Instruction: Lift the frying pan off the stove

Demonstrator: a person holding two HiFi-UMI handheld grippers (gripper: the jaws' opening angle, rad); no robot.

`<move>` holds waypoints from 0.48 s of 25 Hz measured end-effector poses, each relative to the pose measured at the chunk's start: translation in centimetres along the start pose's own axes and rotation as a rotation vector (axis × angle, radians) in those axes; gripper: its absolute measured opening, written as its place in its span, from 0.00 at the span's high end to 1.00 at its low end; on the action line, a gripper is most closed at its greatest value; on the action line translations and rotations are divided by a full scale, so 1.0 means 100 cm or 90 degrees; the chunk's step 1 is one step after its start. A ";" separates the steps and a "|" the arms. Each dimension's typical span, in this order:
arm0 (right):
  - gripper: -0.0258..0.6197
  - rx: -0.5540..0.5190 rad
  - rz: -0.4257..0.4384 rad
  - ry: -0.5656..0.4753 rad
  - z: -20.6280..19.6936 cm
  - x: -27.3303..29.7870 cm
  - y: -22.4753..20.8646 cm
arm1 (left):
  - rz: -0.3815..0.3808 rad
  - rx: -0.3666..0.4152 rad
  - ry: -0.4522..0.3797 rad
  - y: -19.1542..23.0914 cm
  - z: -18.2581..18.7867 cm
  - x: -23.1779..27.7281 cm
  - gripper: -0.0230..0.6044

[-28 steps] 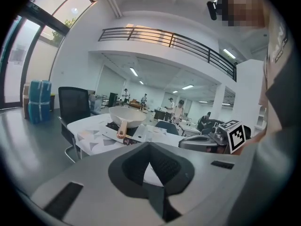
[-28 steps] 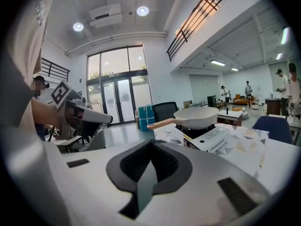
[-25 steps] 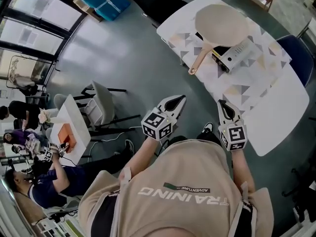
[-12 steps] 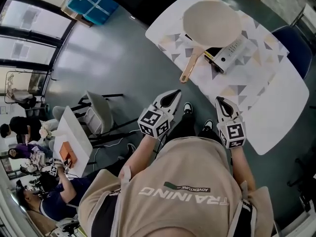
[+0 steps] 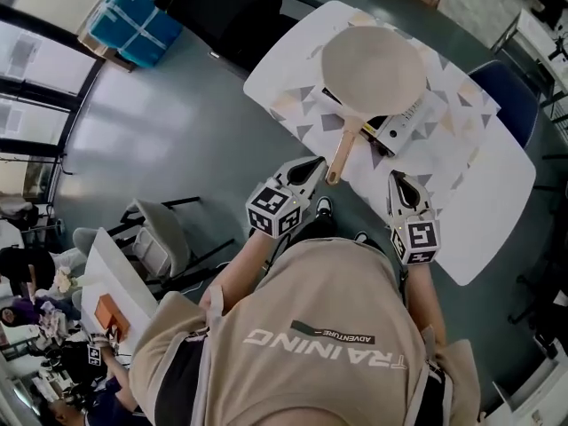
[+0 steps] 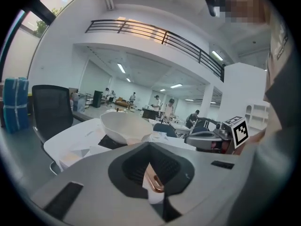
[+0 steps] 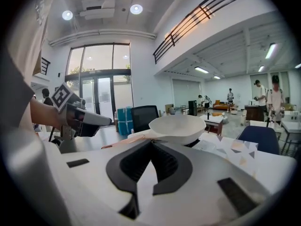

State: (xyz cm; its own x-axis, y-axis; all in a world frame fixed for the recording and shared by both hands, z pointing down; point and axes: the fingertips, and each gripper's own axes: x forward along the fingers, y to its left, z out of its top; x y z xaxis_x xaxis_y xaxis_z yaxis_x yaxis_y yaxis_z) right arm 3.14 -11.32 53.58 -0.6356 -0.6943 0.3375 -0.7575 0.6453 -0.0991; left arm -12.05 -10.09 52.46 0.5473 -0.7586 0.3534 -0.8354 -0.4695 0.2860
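Observation:
A cream frying pan [image 5: 373, 67] with a wooden handle [image 5: 343, 153] sits on a portable stove [image 5: 404, 118] on a white table [image 5: 484, 202]. In the head view my left gripper [image 5: 312, 165] points at the table's near edge, its tip just left of the handle's end. In the left gripper view the jaws [image 6: 149, 147] meet at the tip, and the handle's copper-ringed end [image 6: 155, 185] shows through the gap behind them, not pinched. My right gripper [image 5: 396, 177] hangs over the table edge right of the handle. Its jaws [image 7: 151, 144] are shut and empty, and the pan [image 7: 176, 126] is ahead.
A black office chair [image 5: 226, 11] stands at the table's far left end, with blue boxes [image 5: 133, 27] beyond it. A blue chair [image 5: 501, 91] is tucked in on the right. A grey chair [image 5: 160, 238] and a desk with people sit behind me on the left.
The table and pan have come closer in the head view. Both grippers now reach the table's near edge, and the left tip has come up beside the handle's end. Both stay shut.

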 end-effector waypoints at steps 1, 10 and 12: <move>0.96 -0.001 -0.010 -0.001 0.005 0.006 0.002 | -0.010 -0.001 0.007 0.007 0.001 0.003 0.96; 0.96 0.029 -0.082 0.017 0.009 0.034 0.018 | -0.124 -0.023 0.069 0.035 -0.004 0.038 0.96; 0.96 0.038 -0.096 0.022 0.005 0.033 0.018 | -0.140 -0.033 0.080 0.037 -0.006 0.044 0.96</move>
State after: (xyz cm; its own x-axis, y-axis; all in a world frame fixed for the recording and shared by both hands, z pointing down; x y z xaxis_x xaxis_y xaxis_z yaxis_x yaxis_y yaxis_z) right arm -0.36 -12.64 54.03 -0.5092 -0.7696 0.3854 -0.8522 0.5135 -0.1005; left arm -12.73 -14.88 55.62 0.7198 -0.5774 0.3853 -0.6940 -0.5902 0.4122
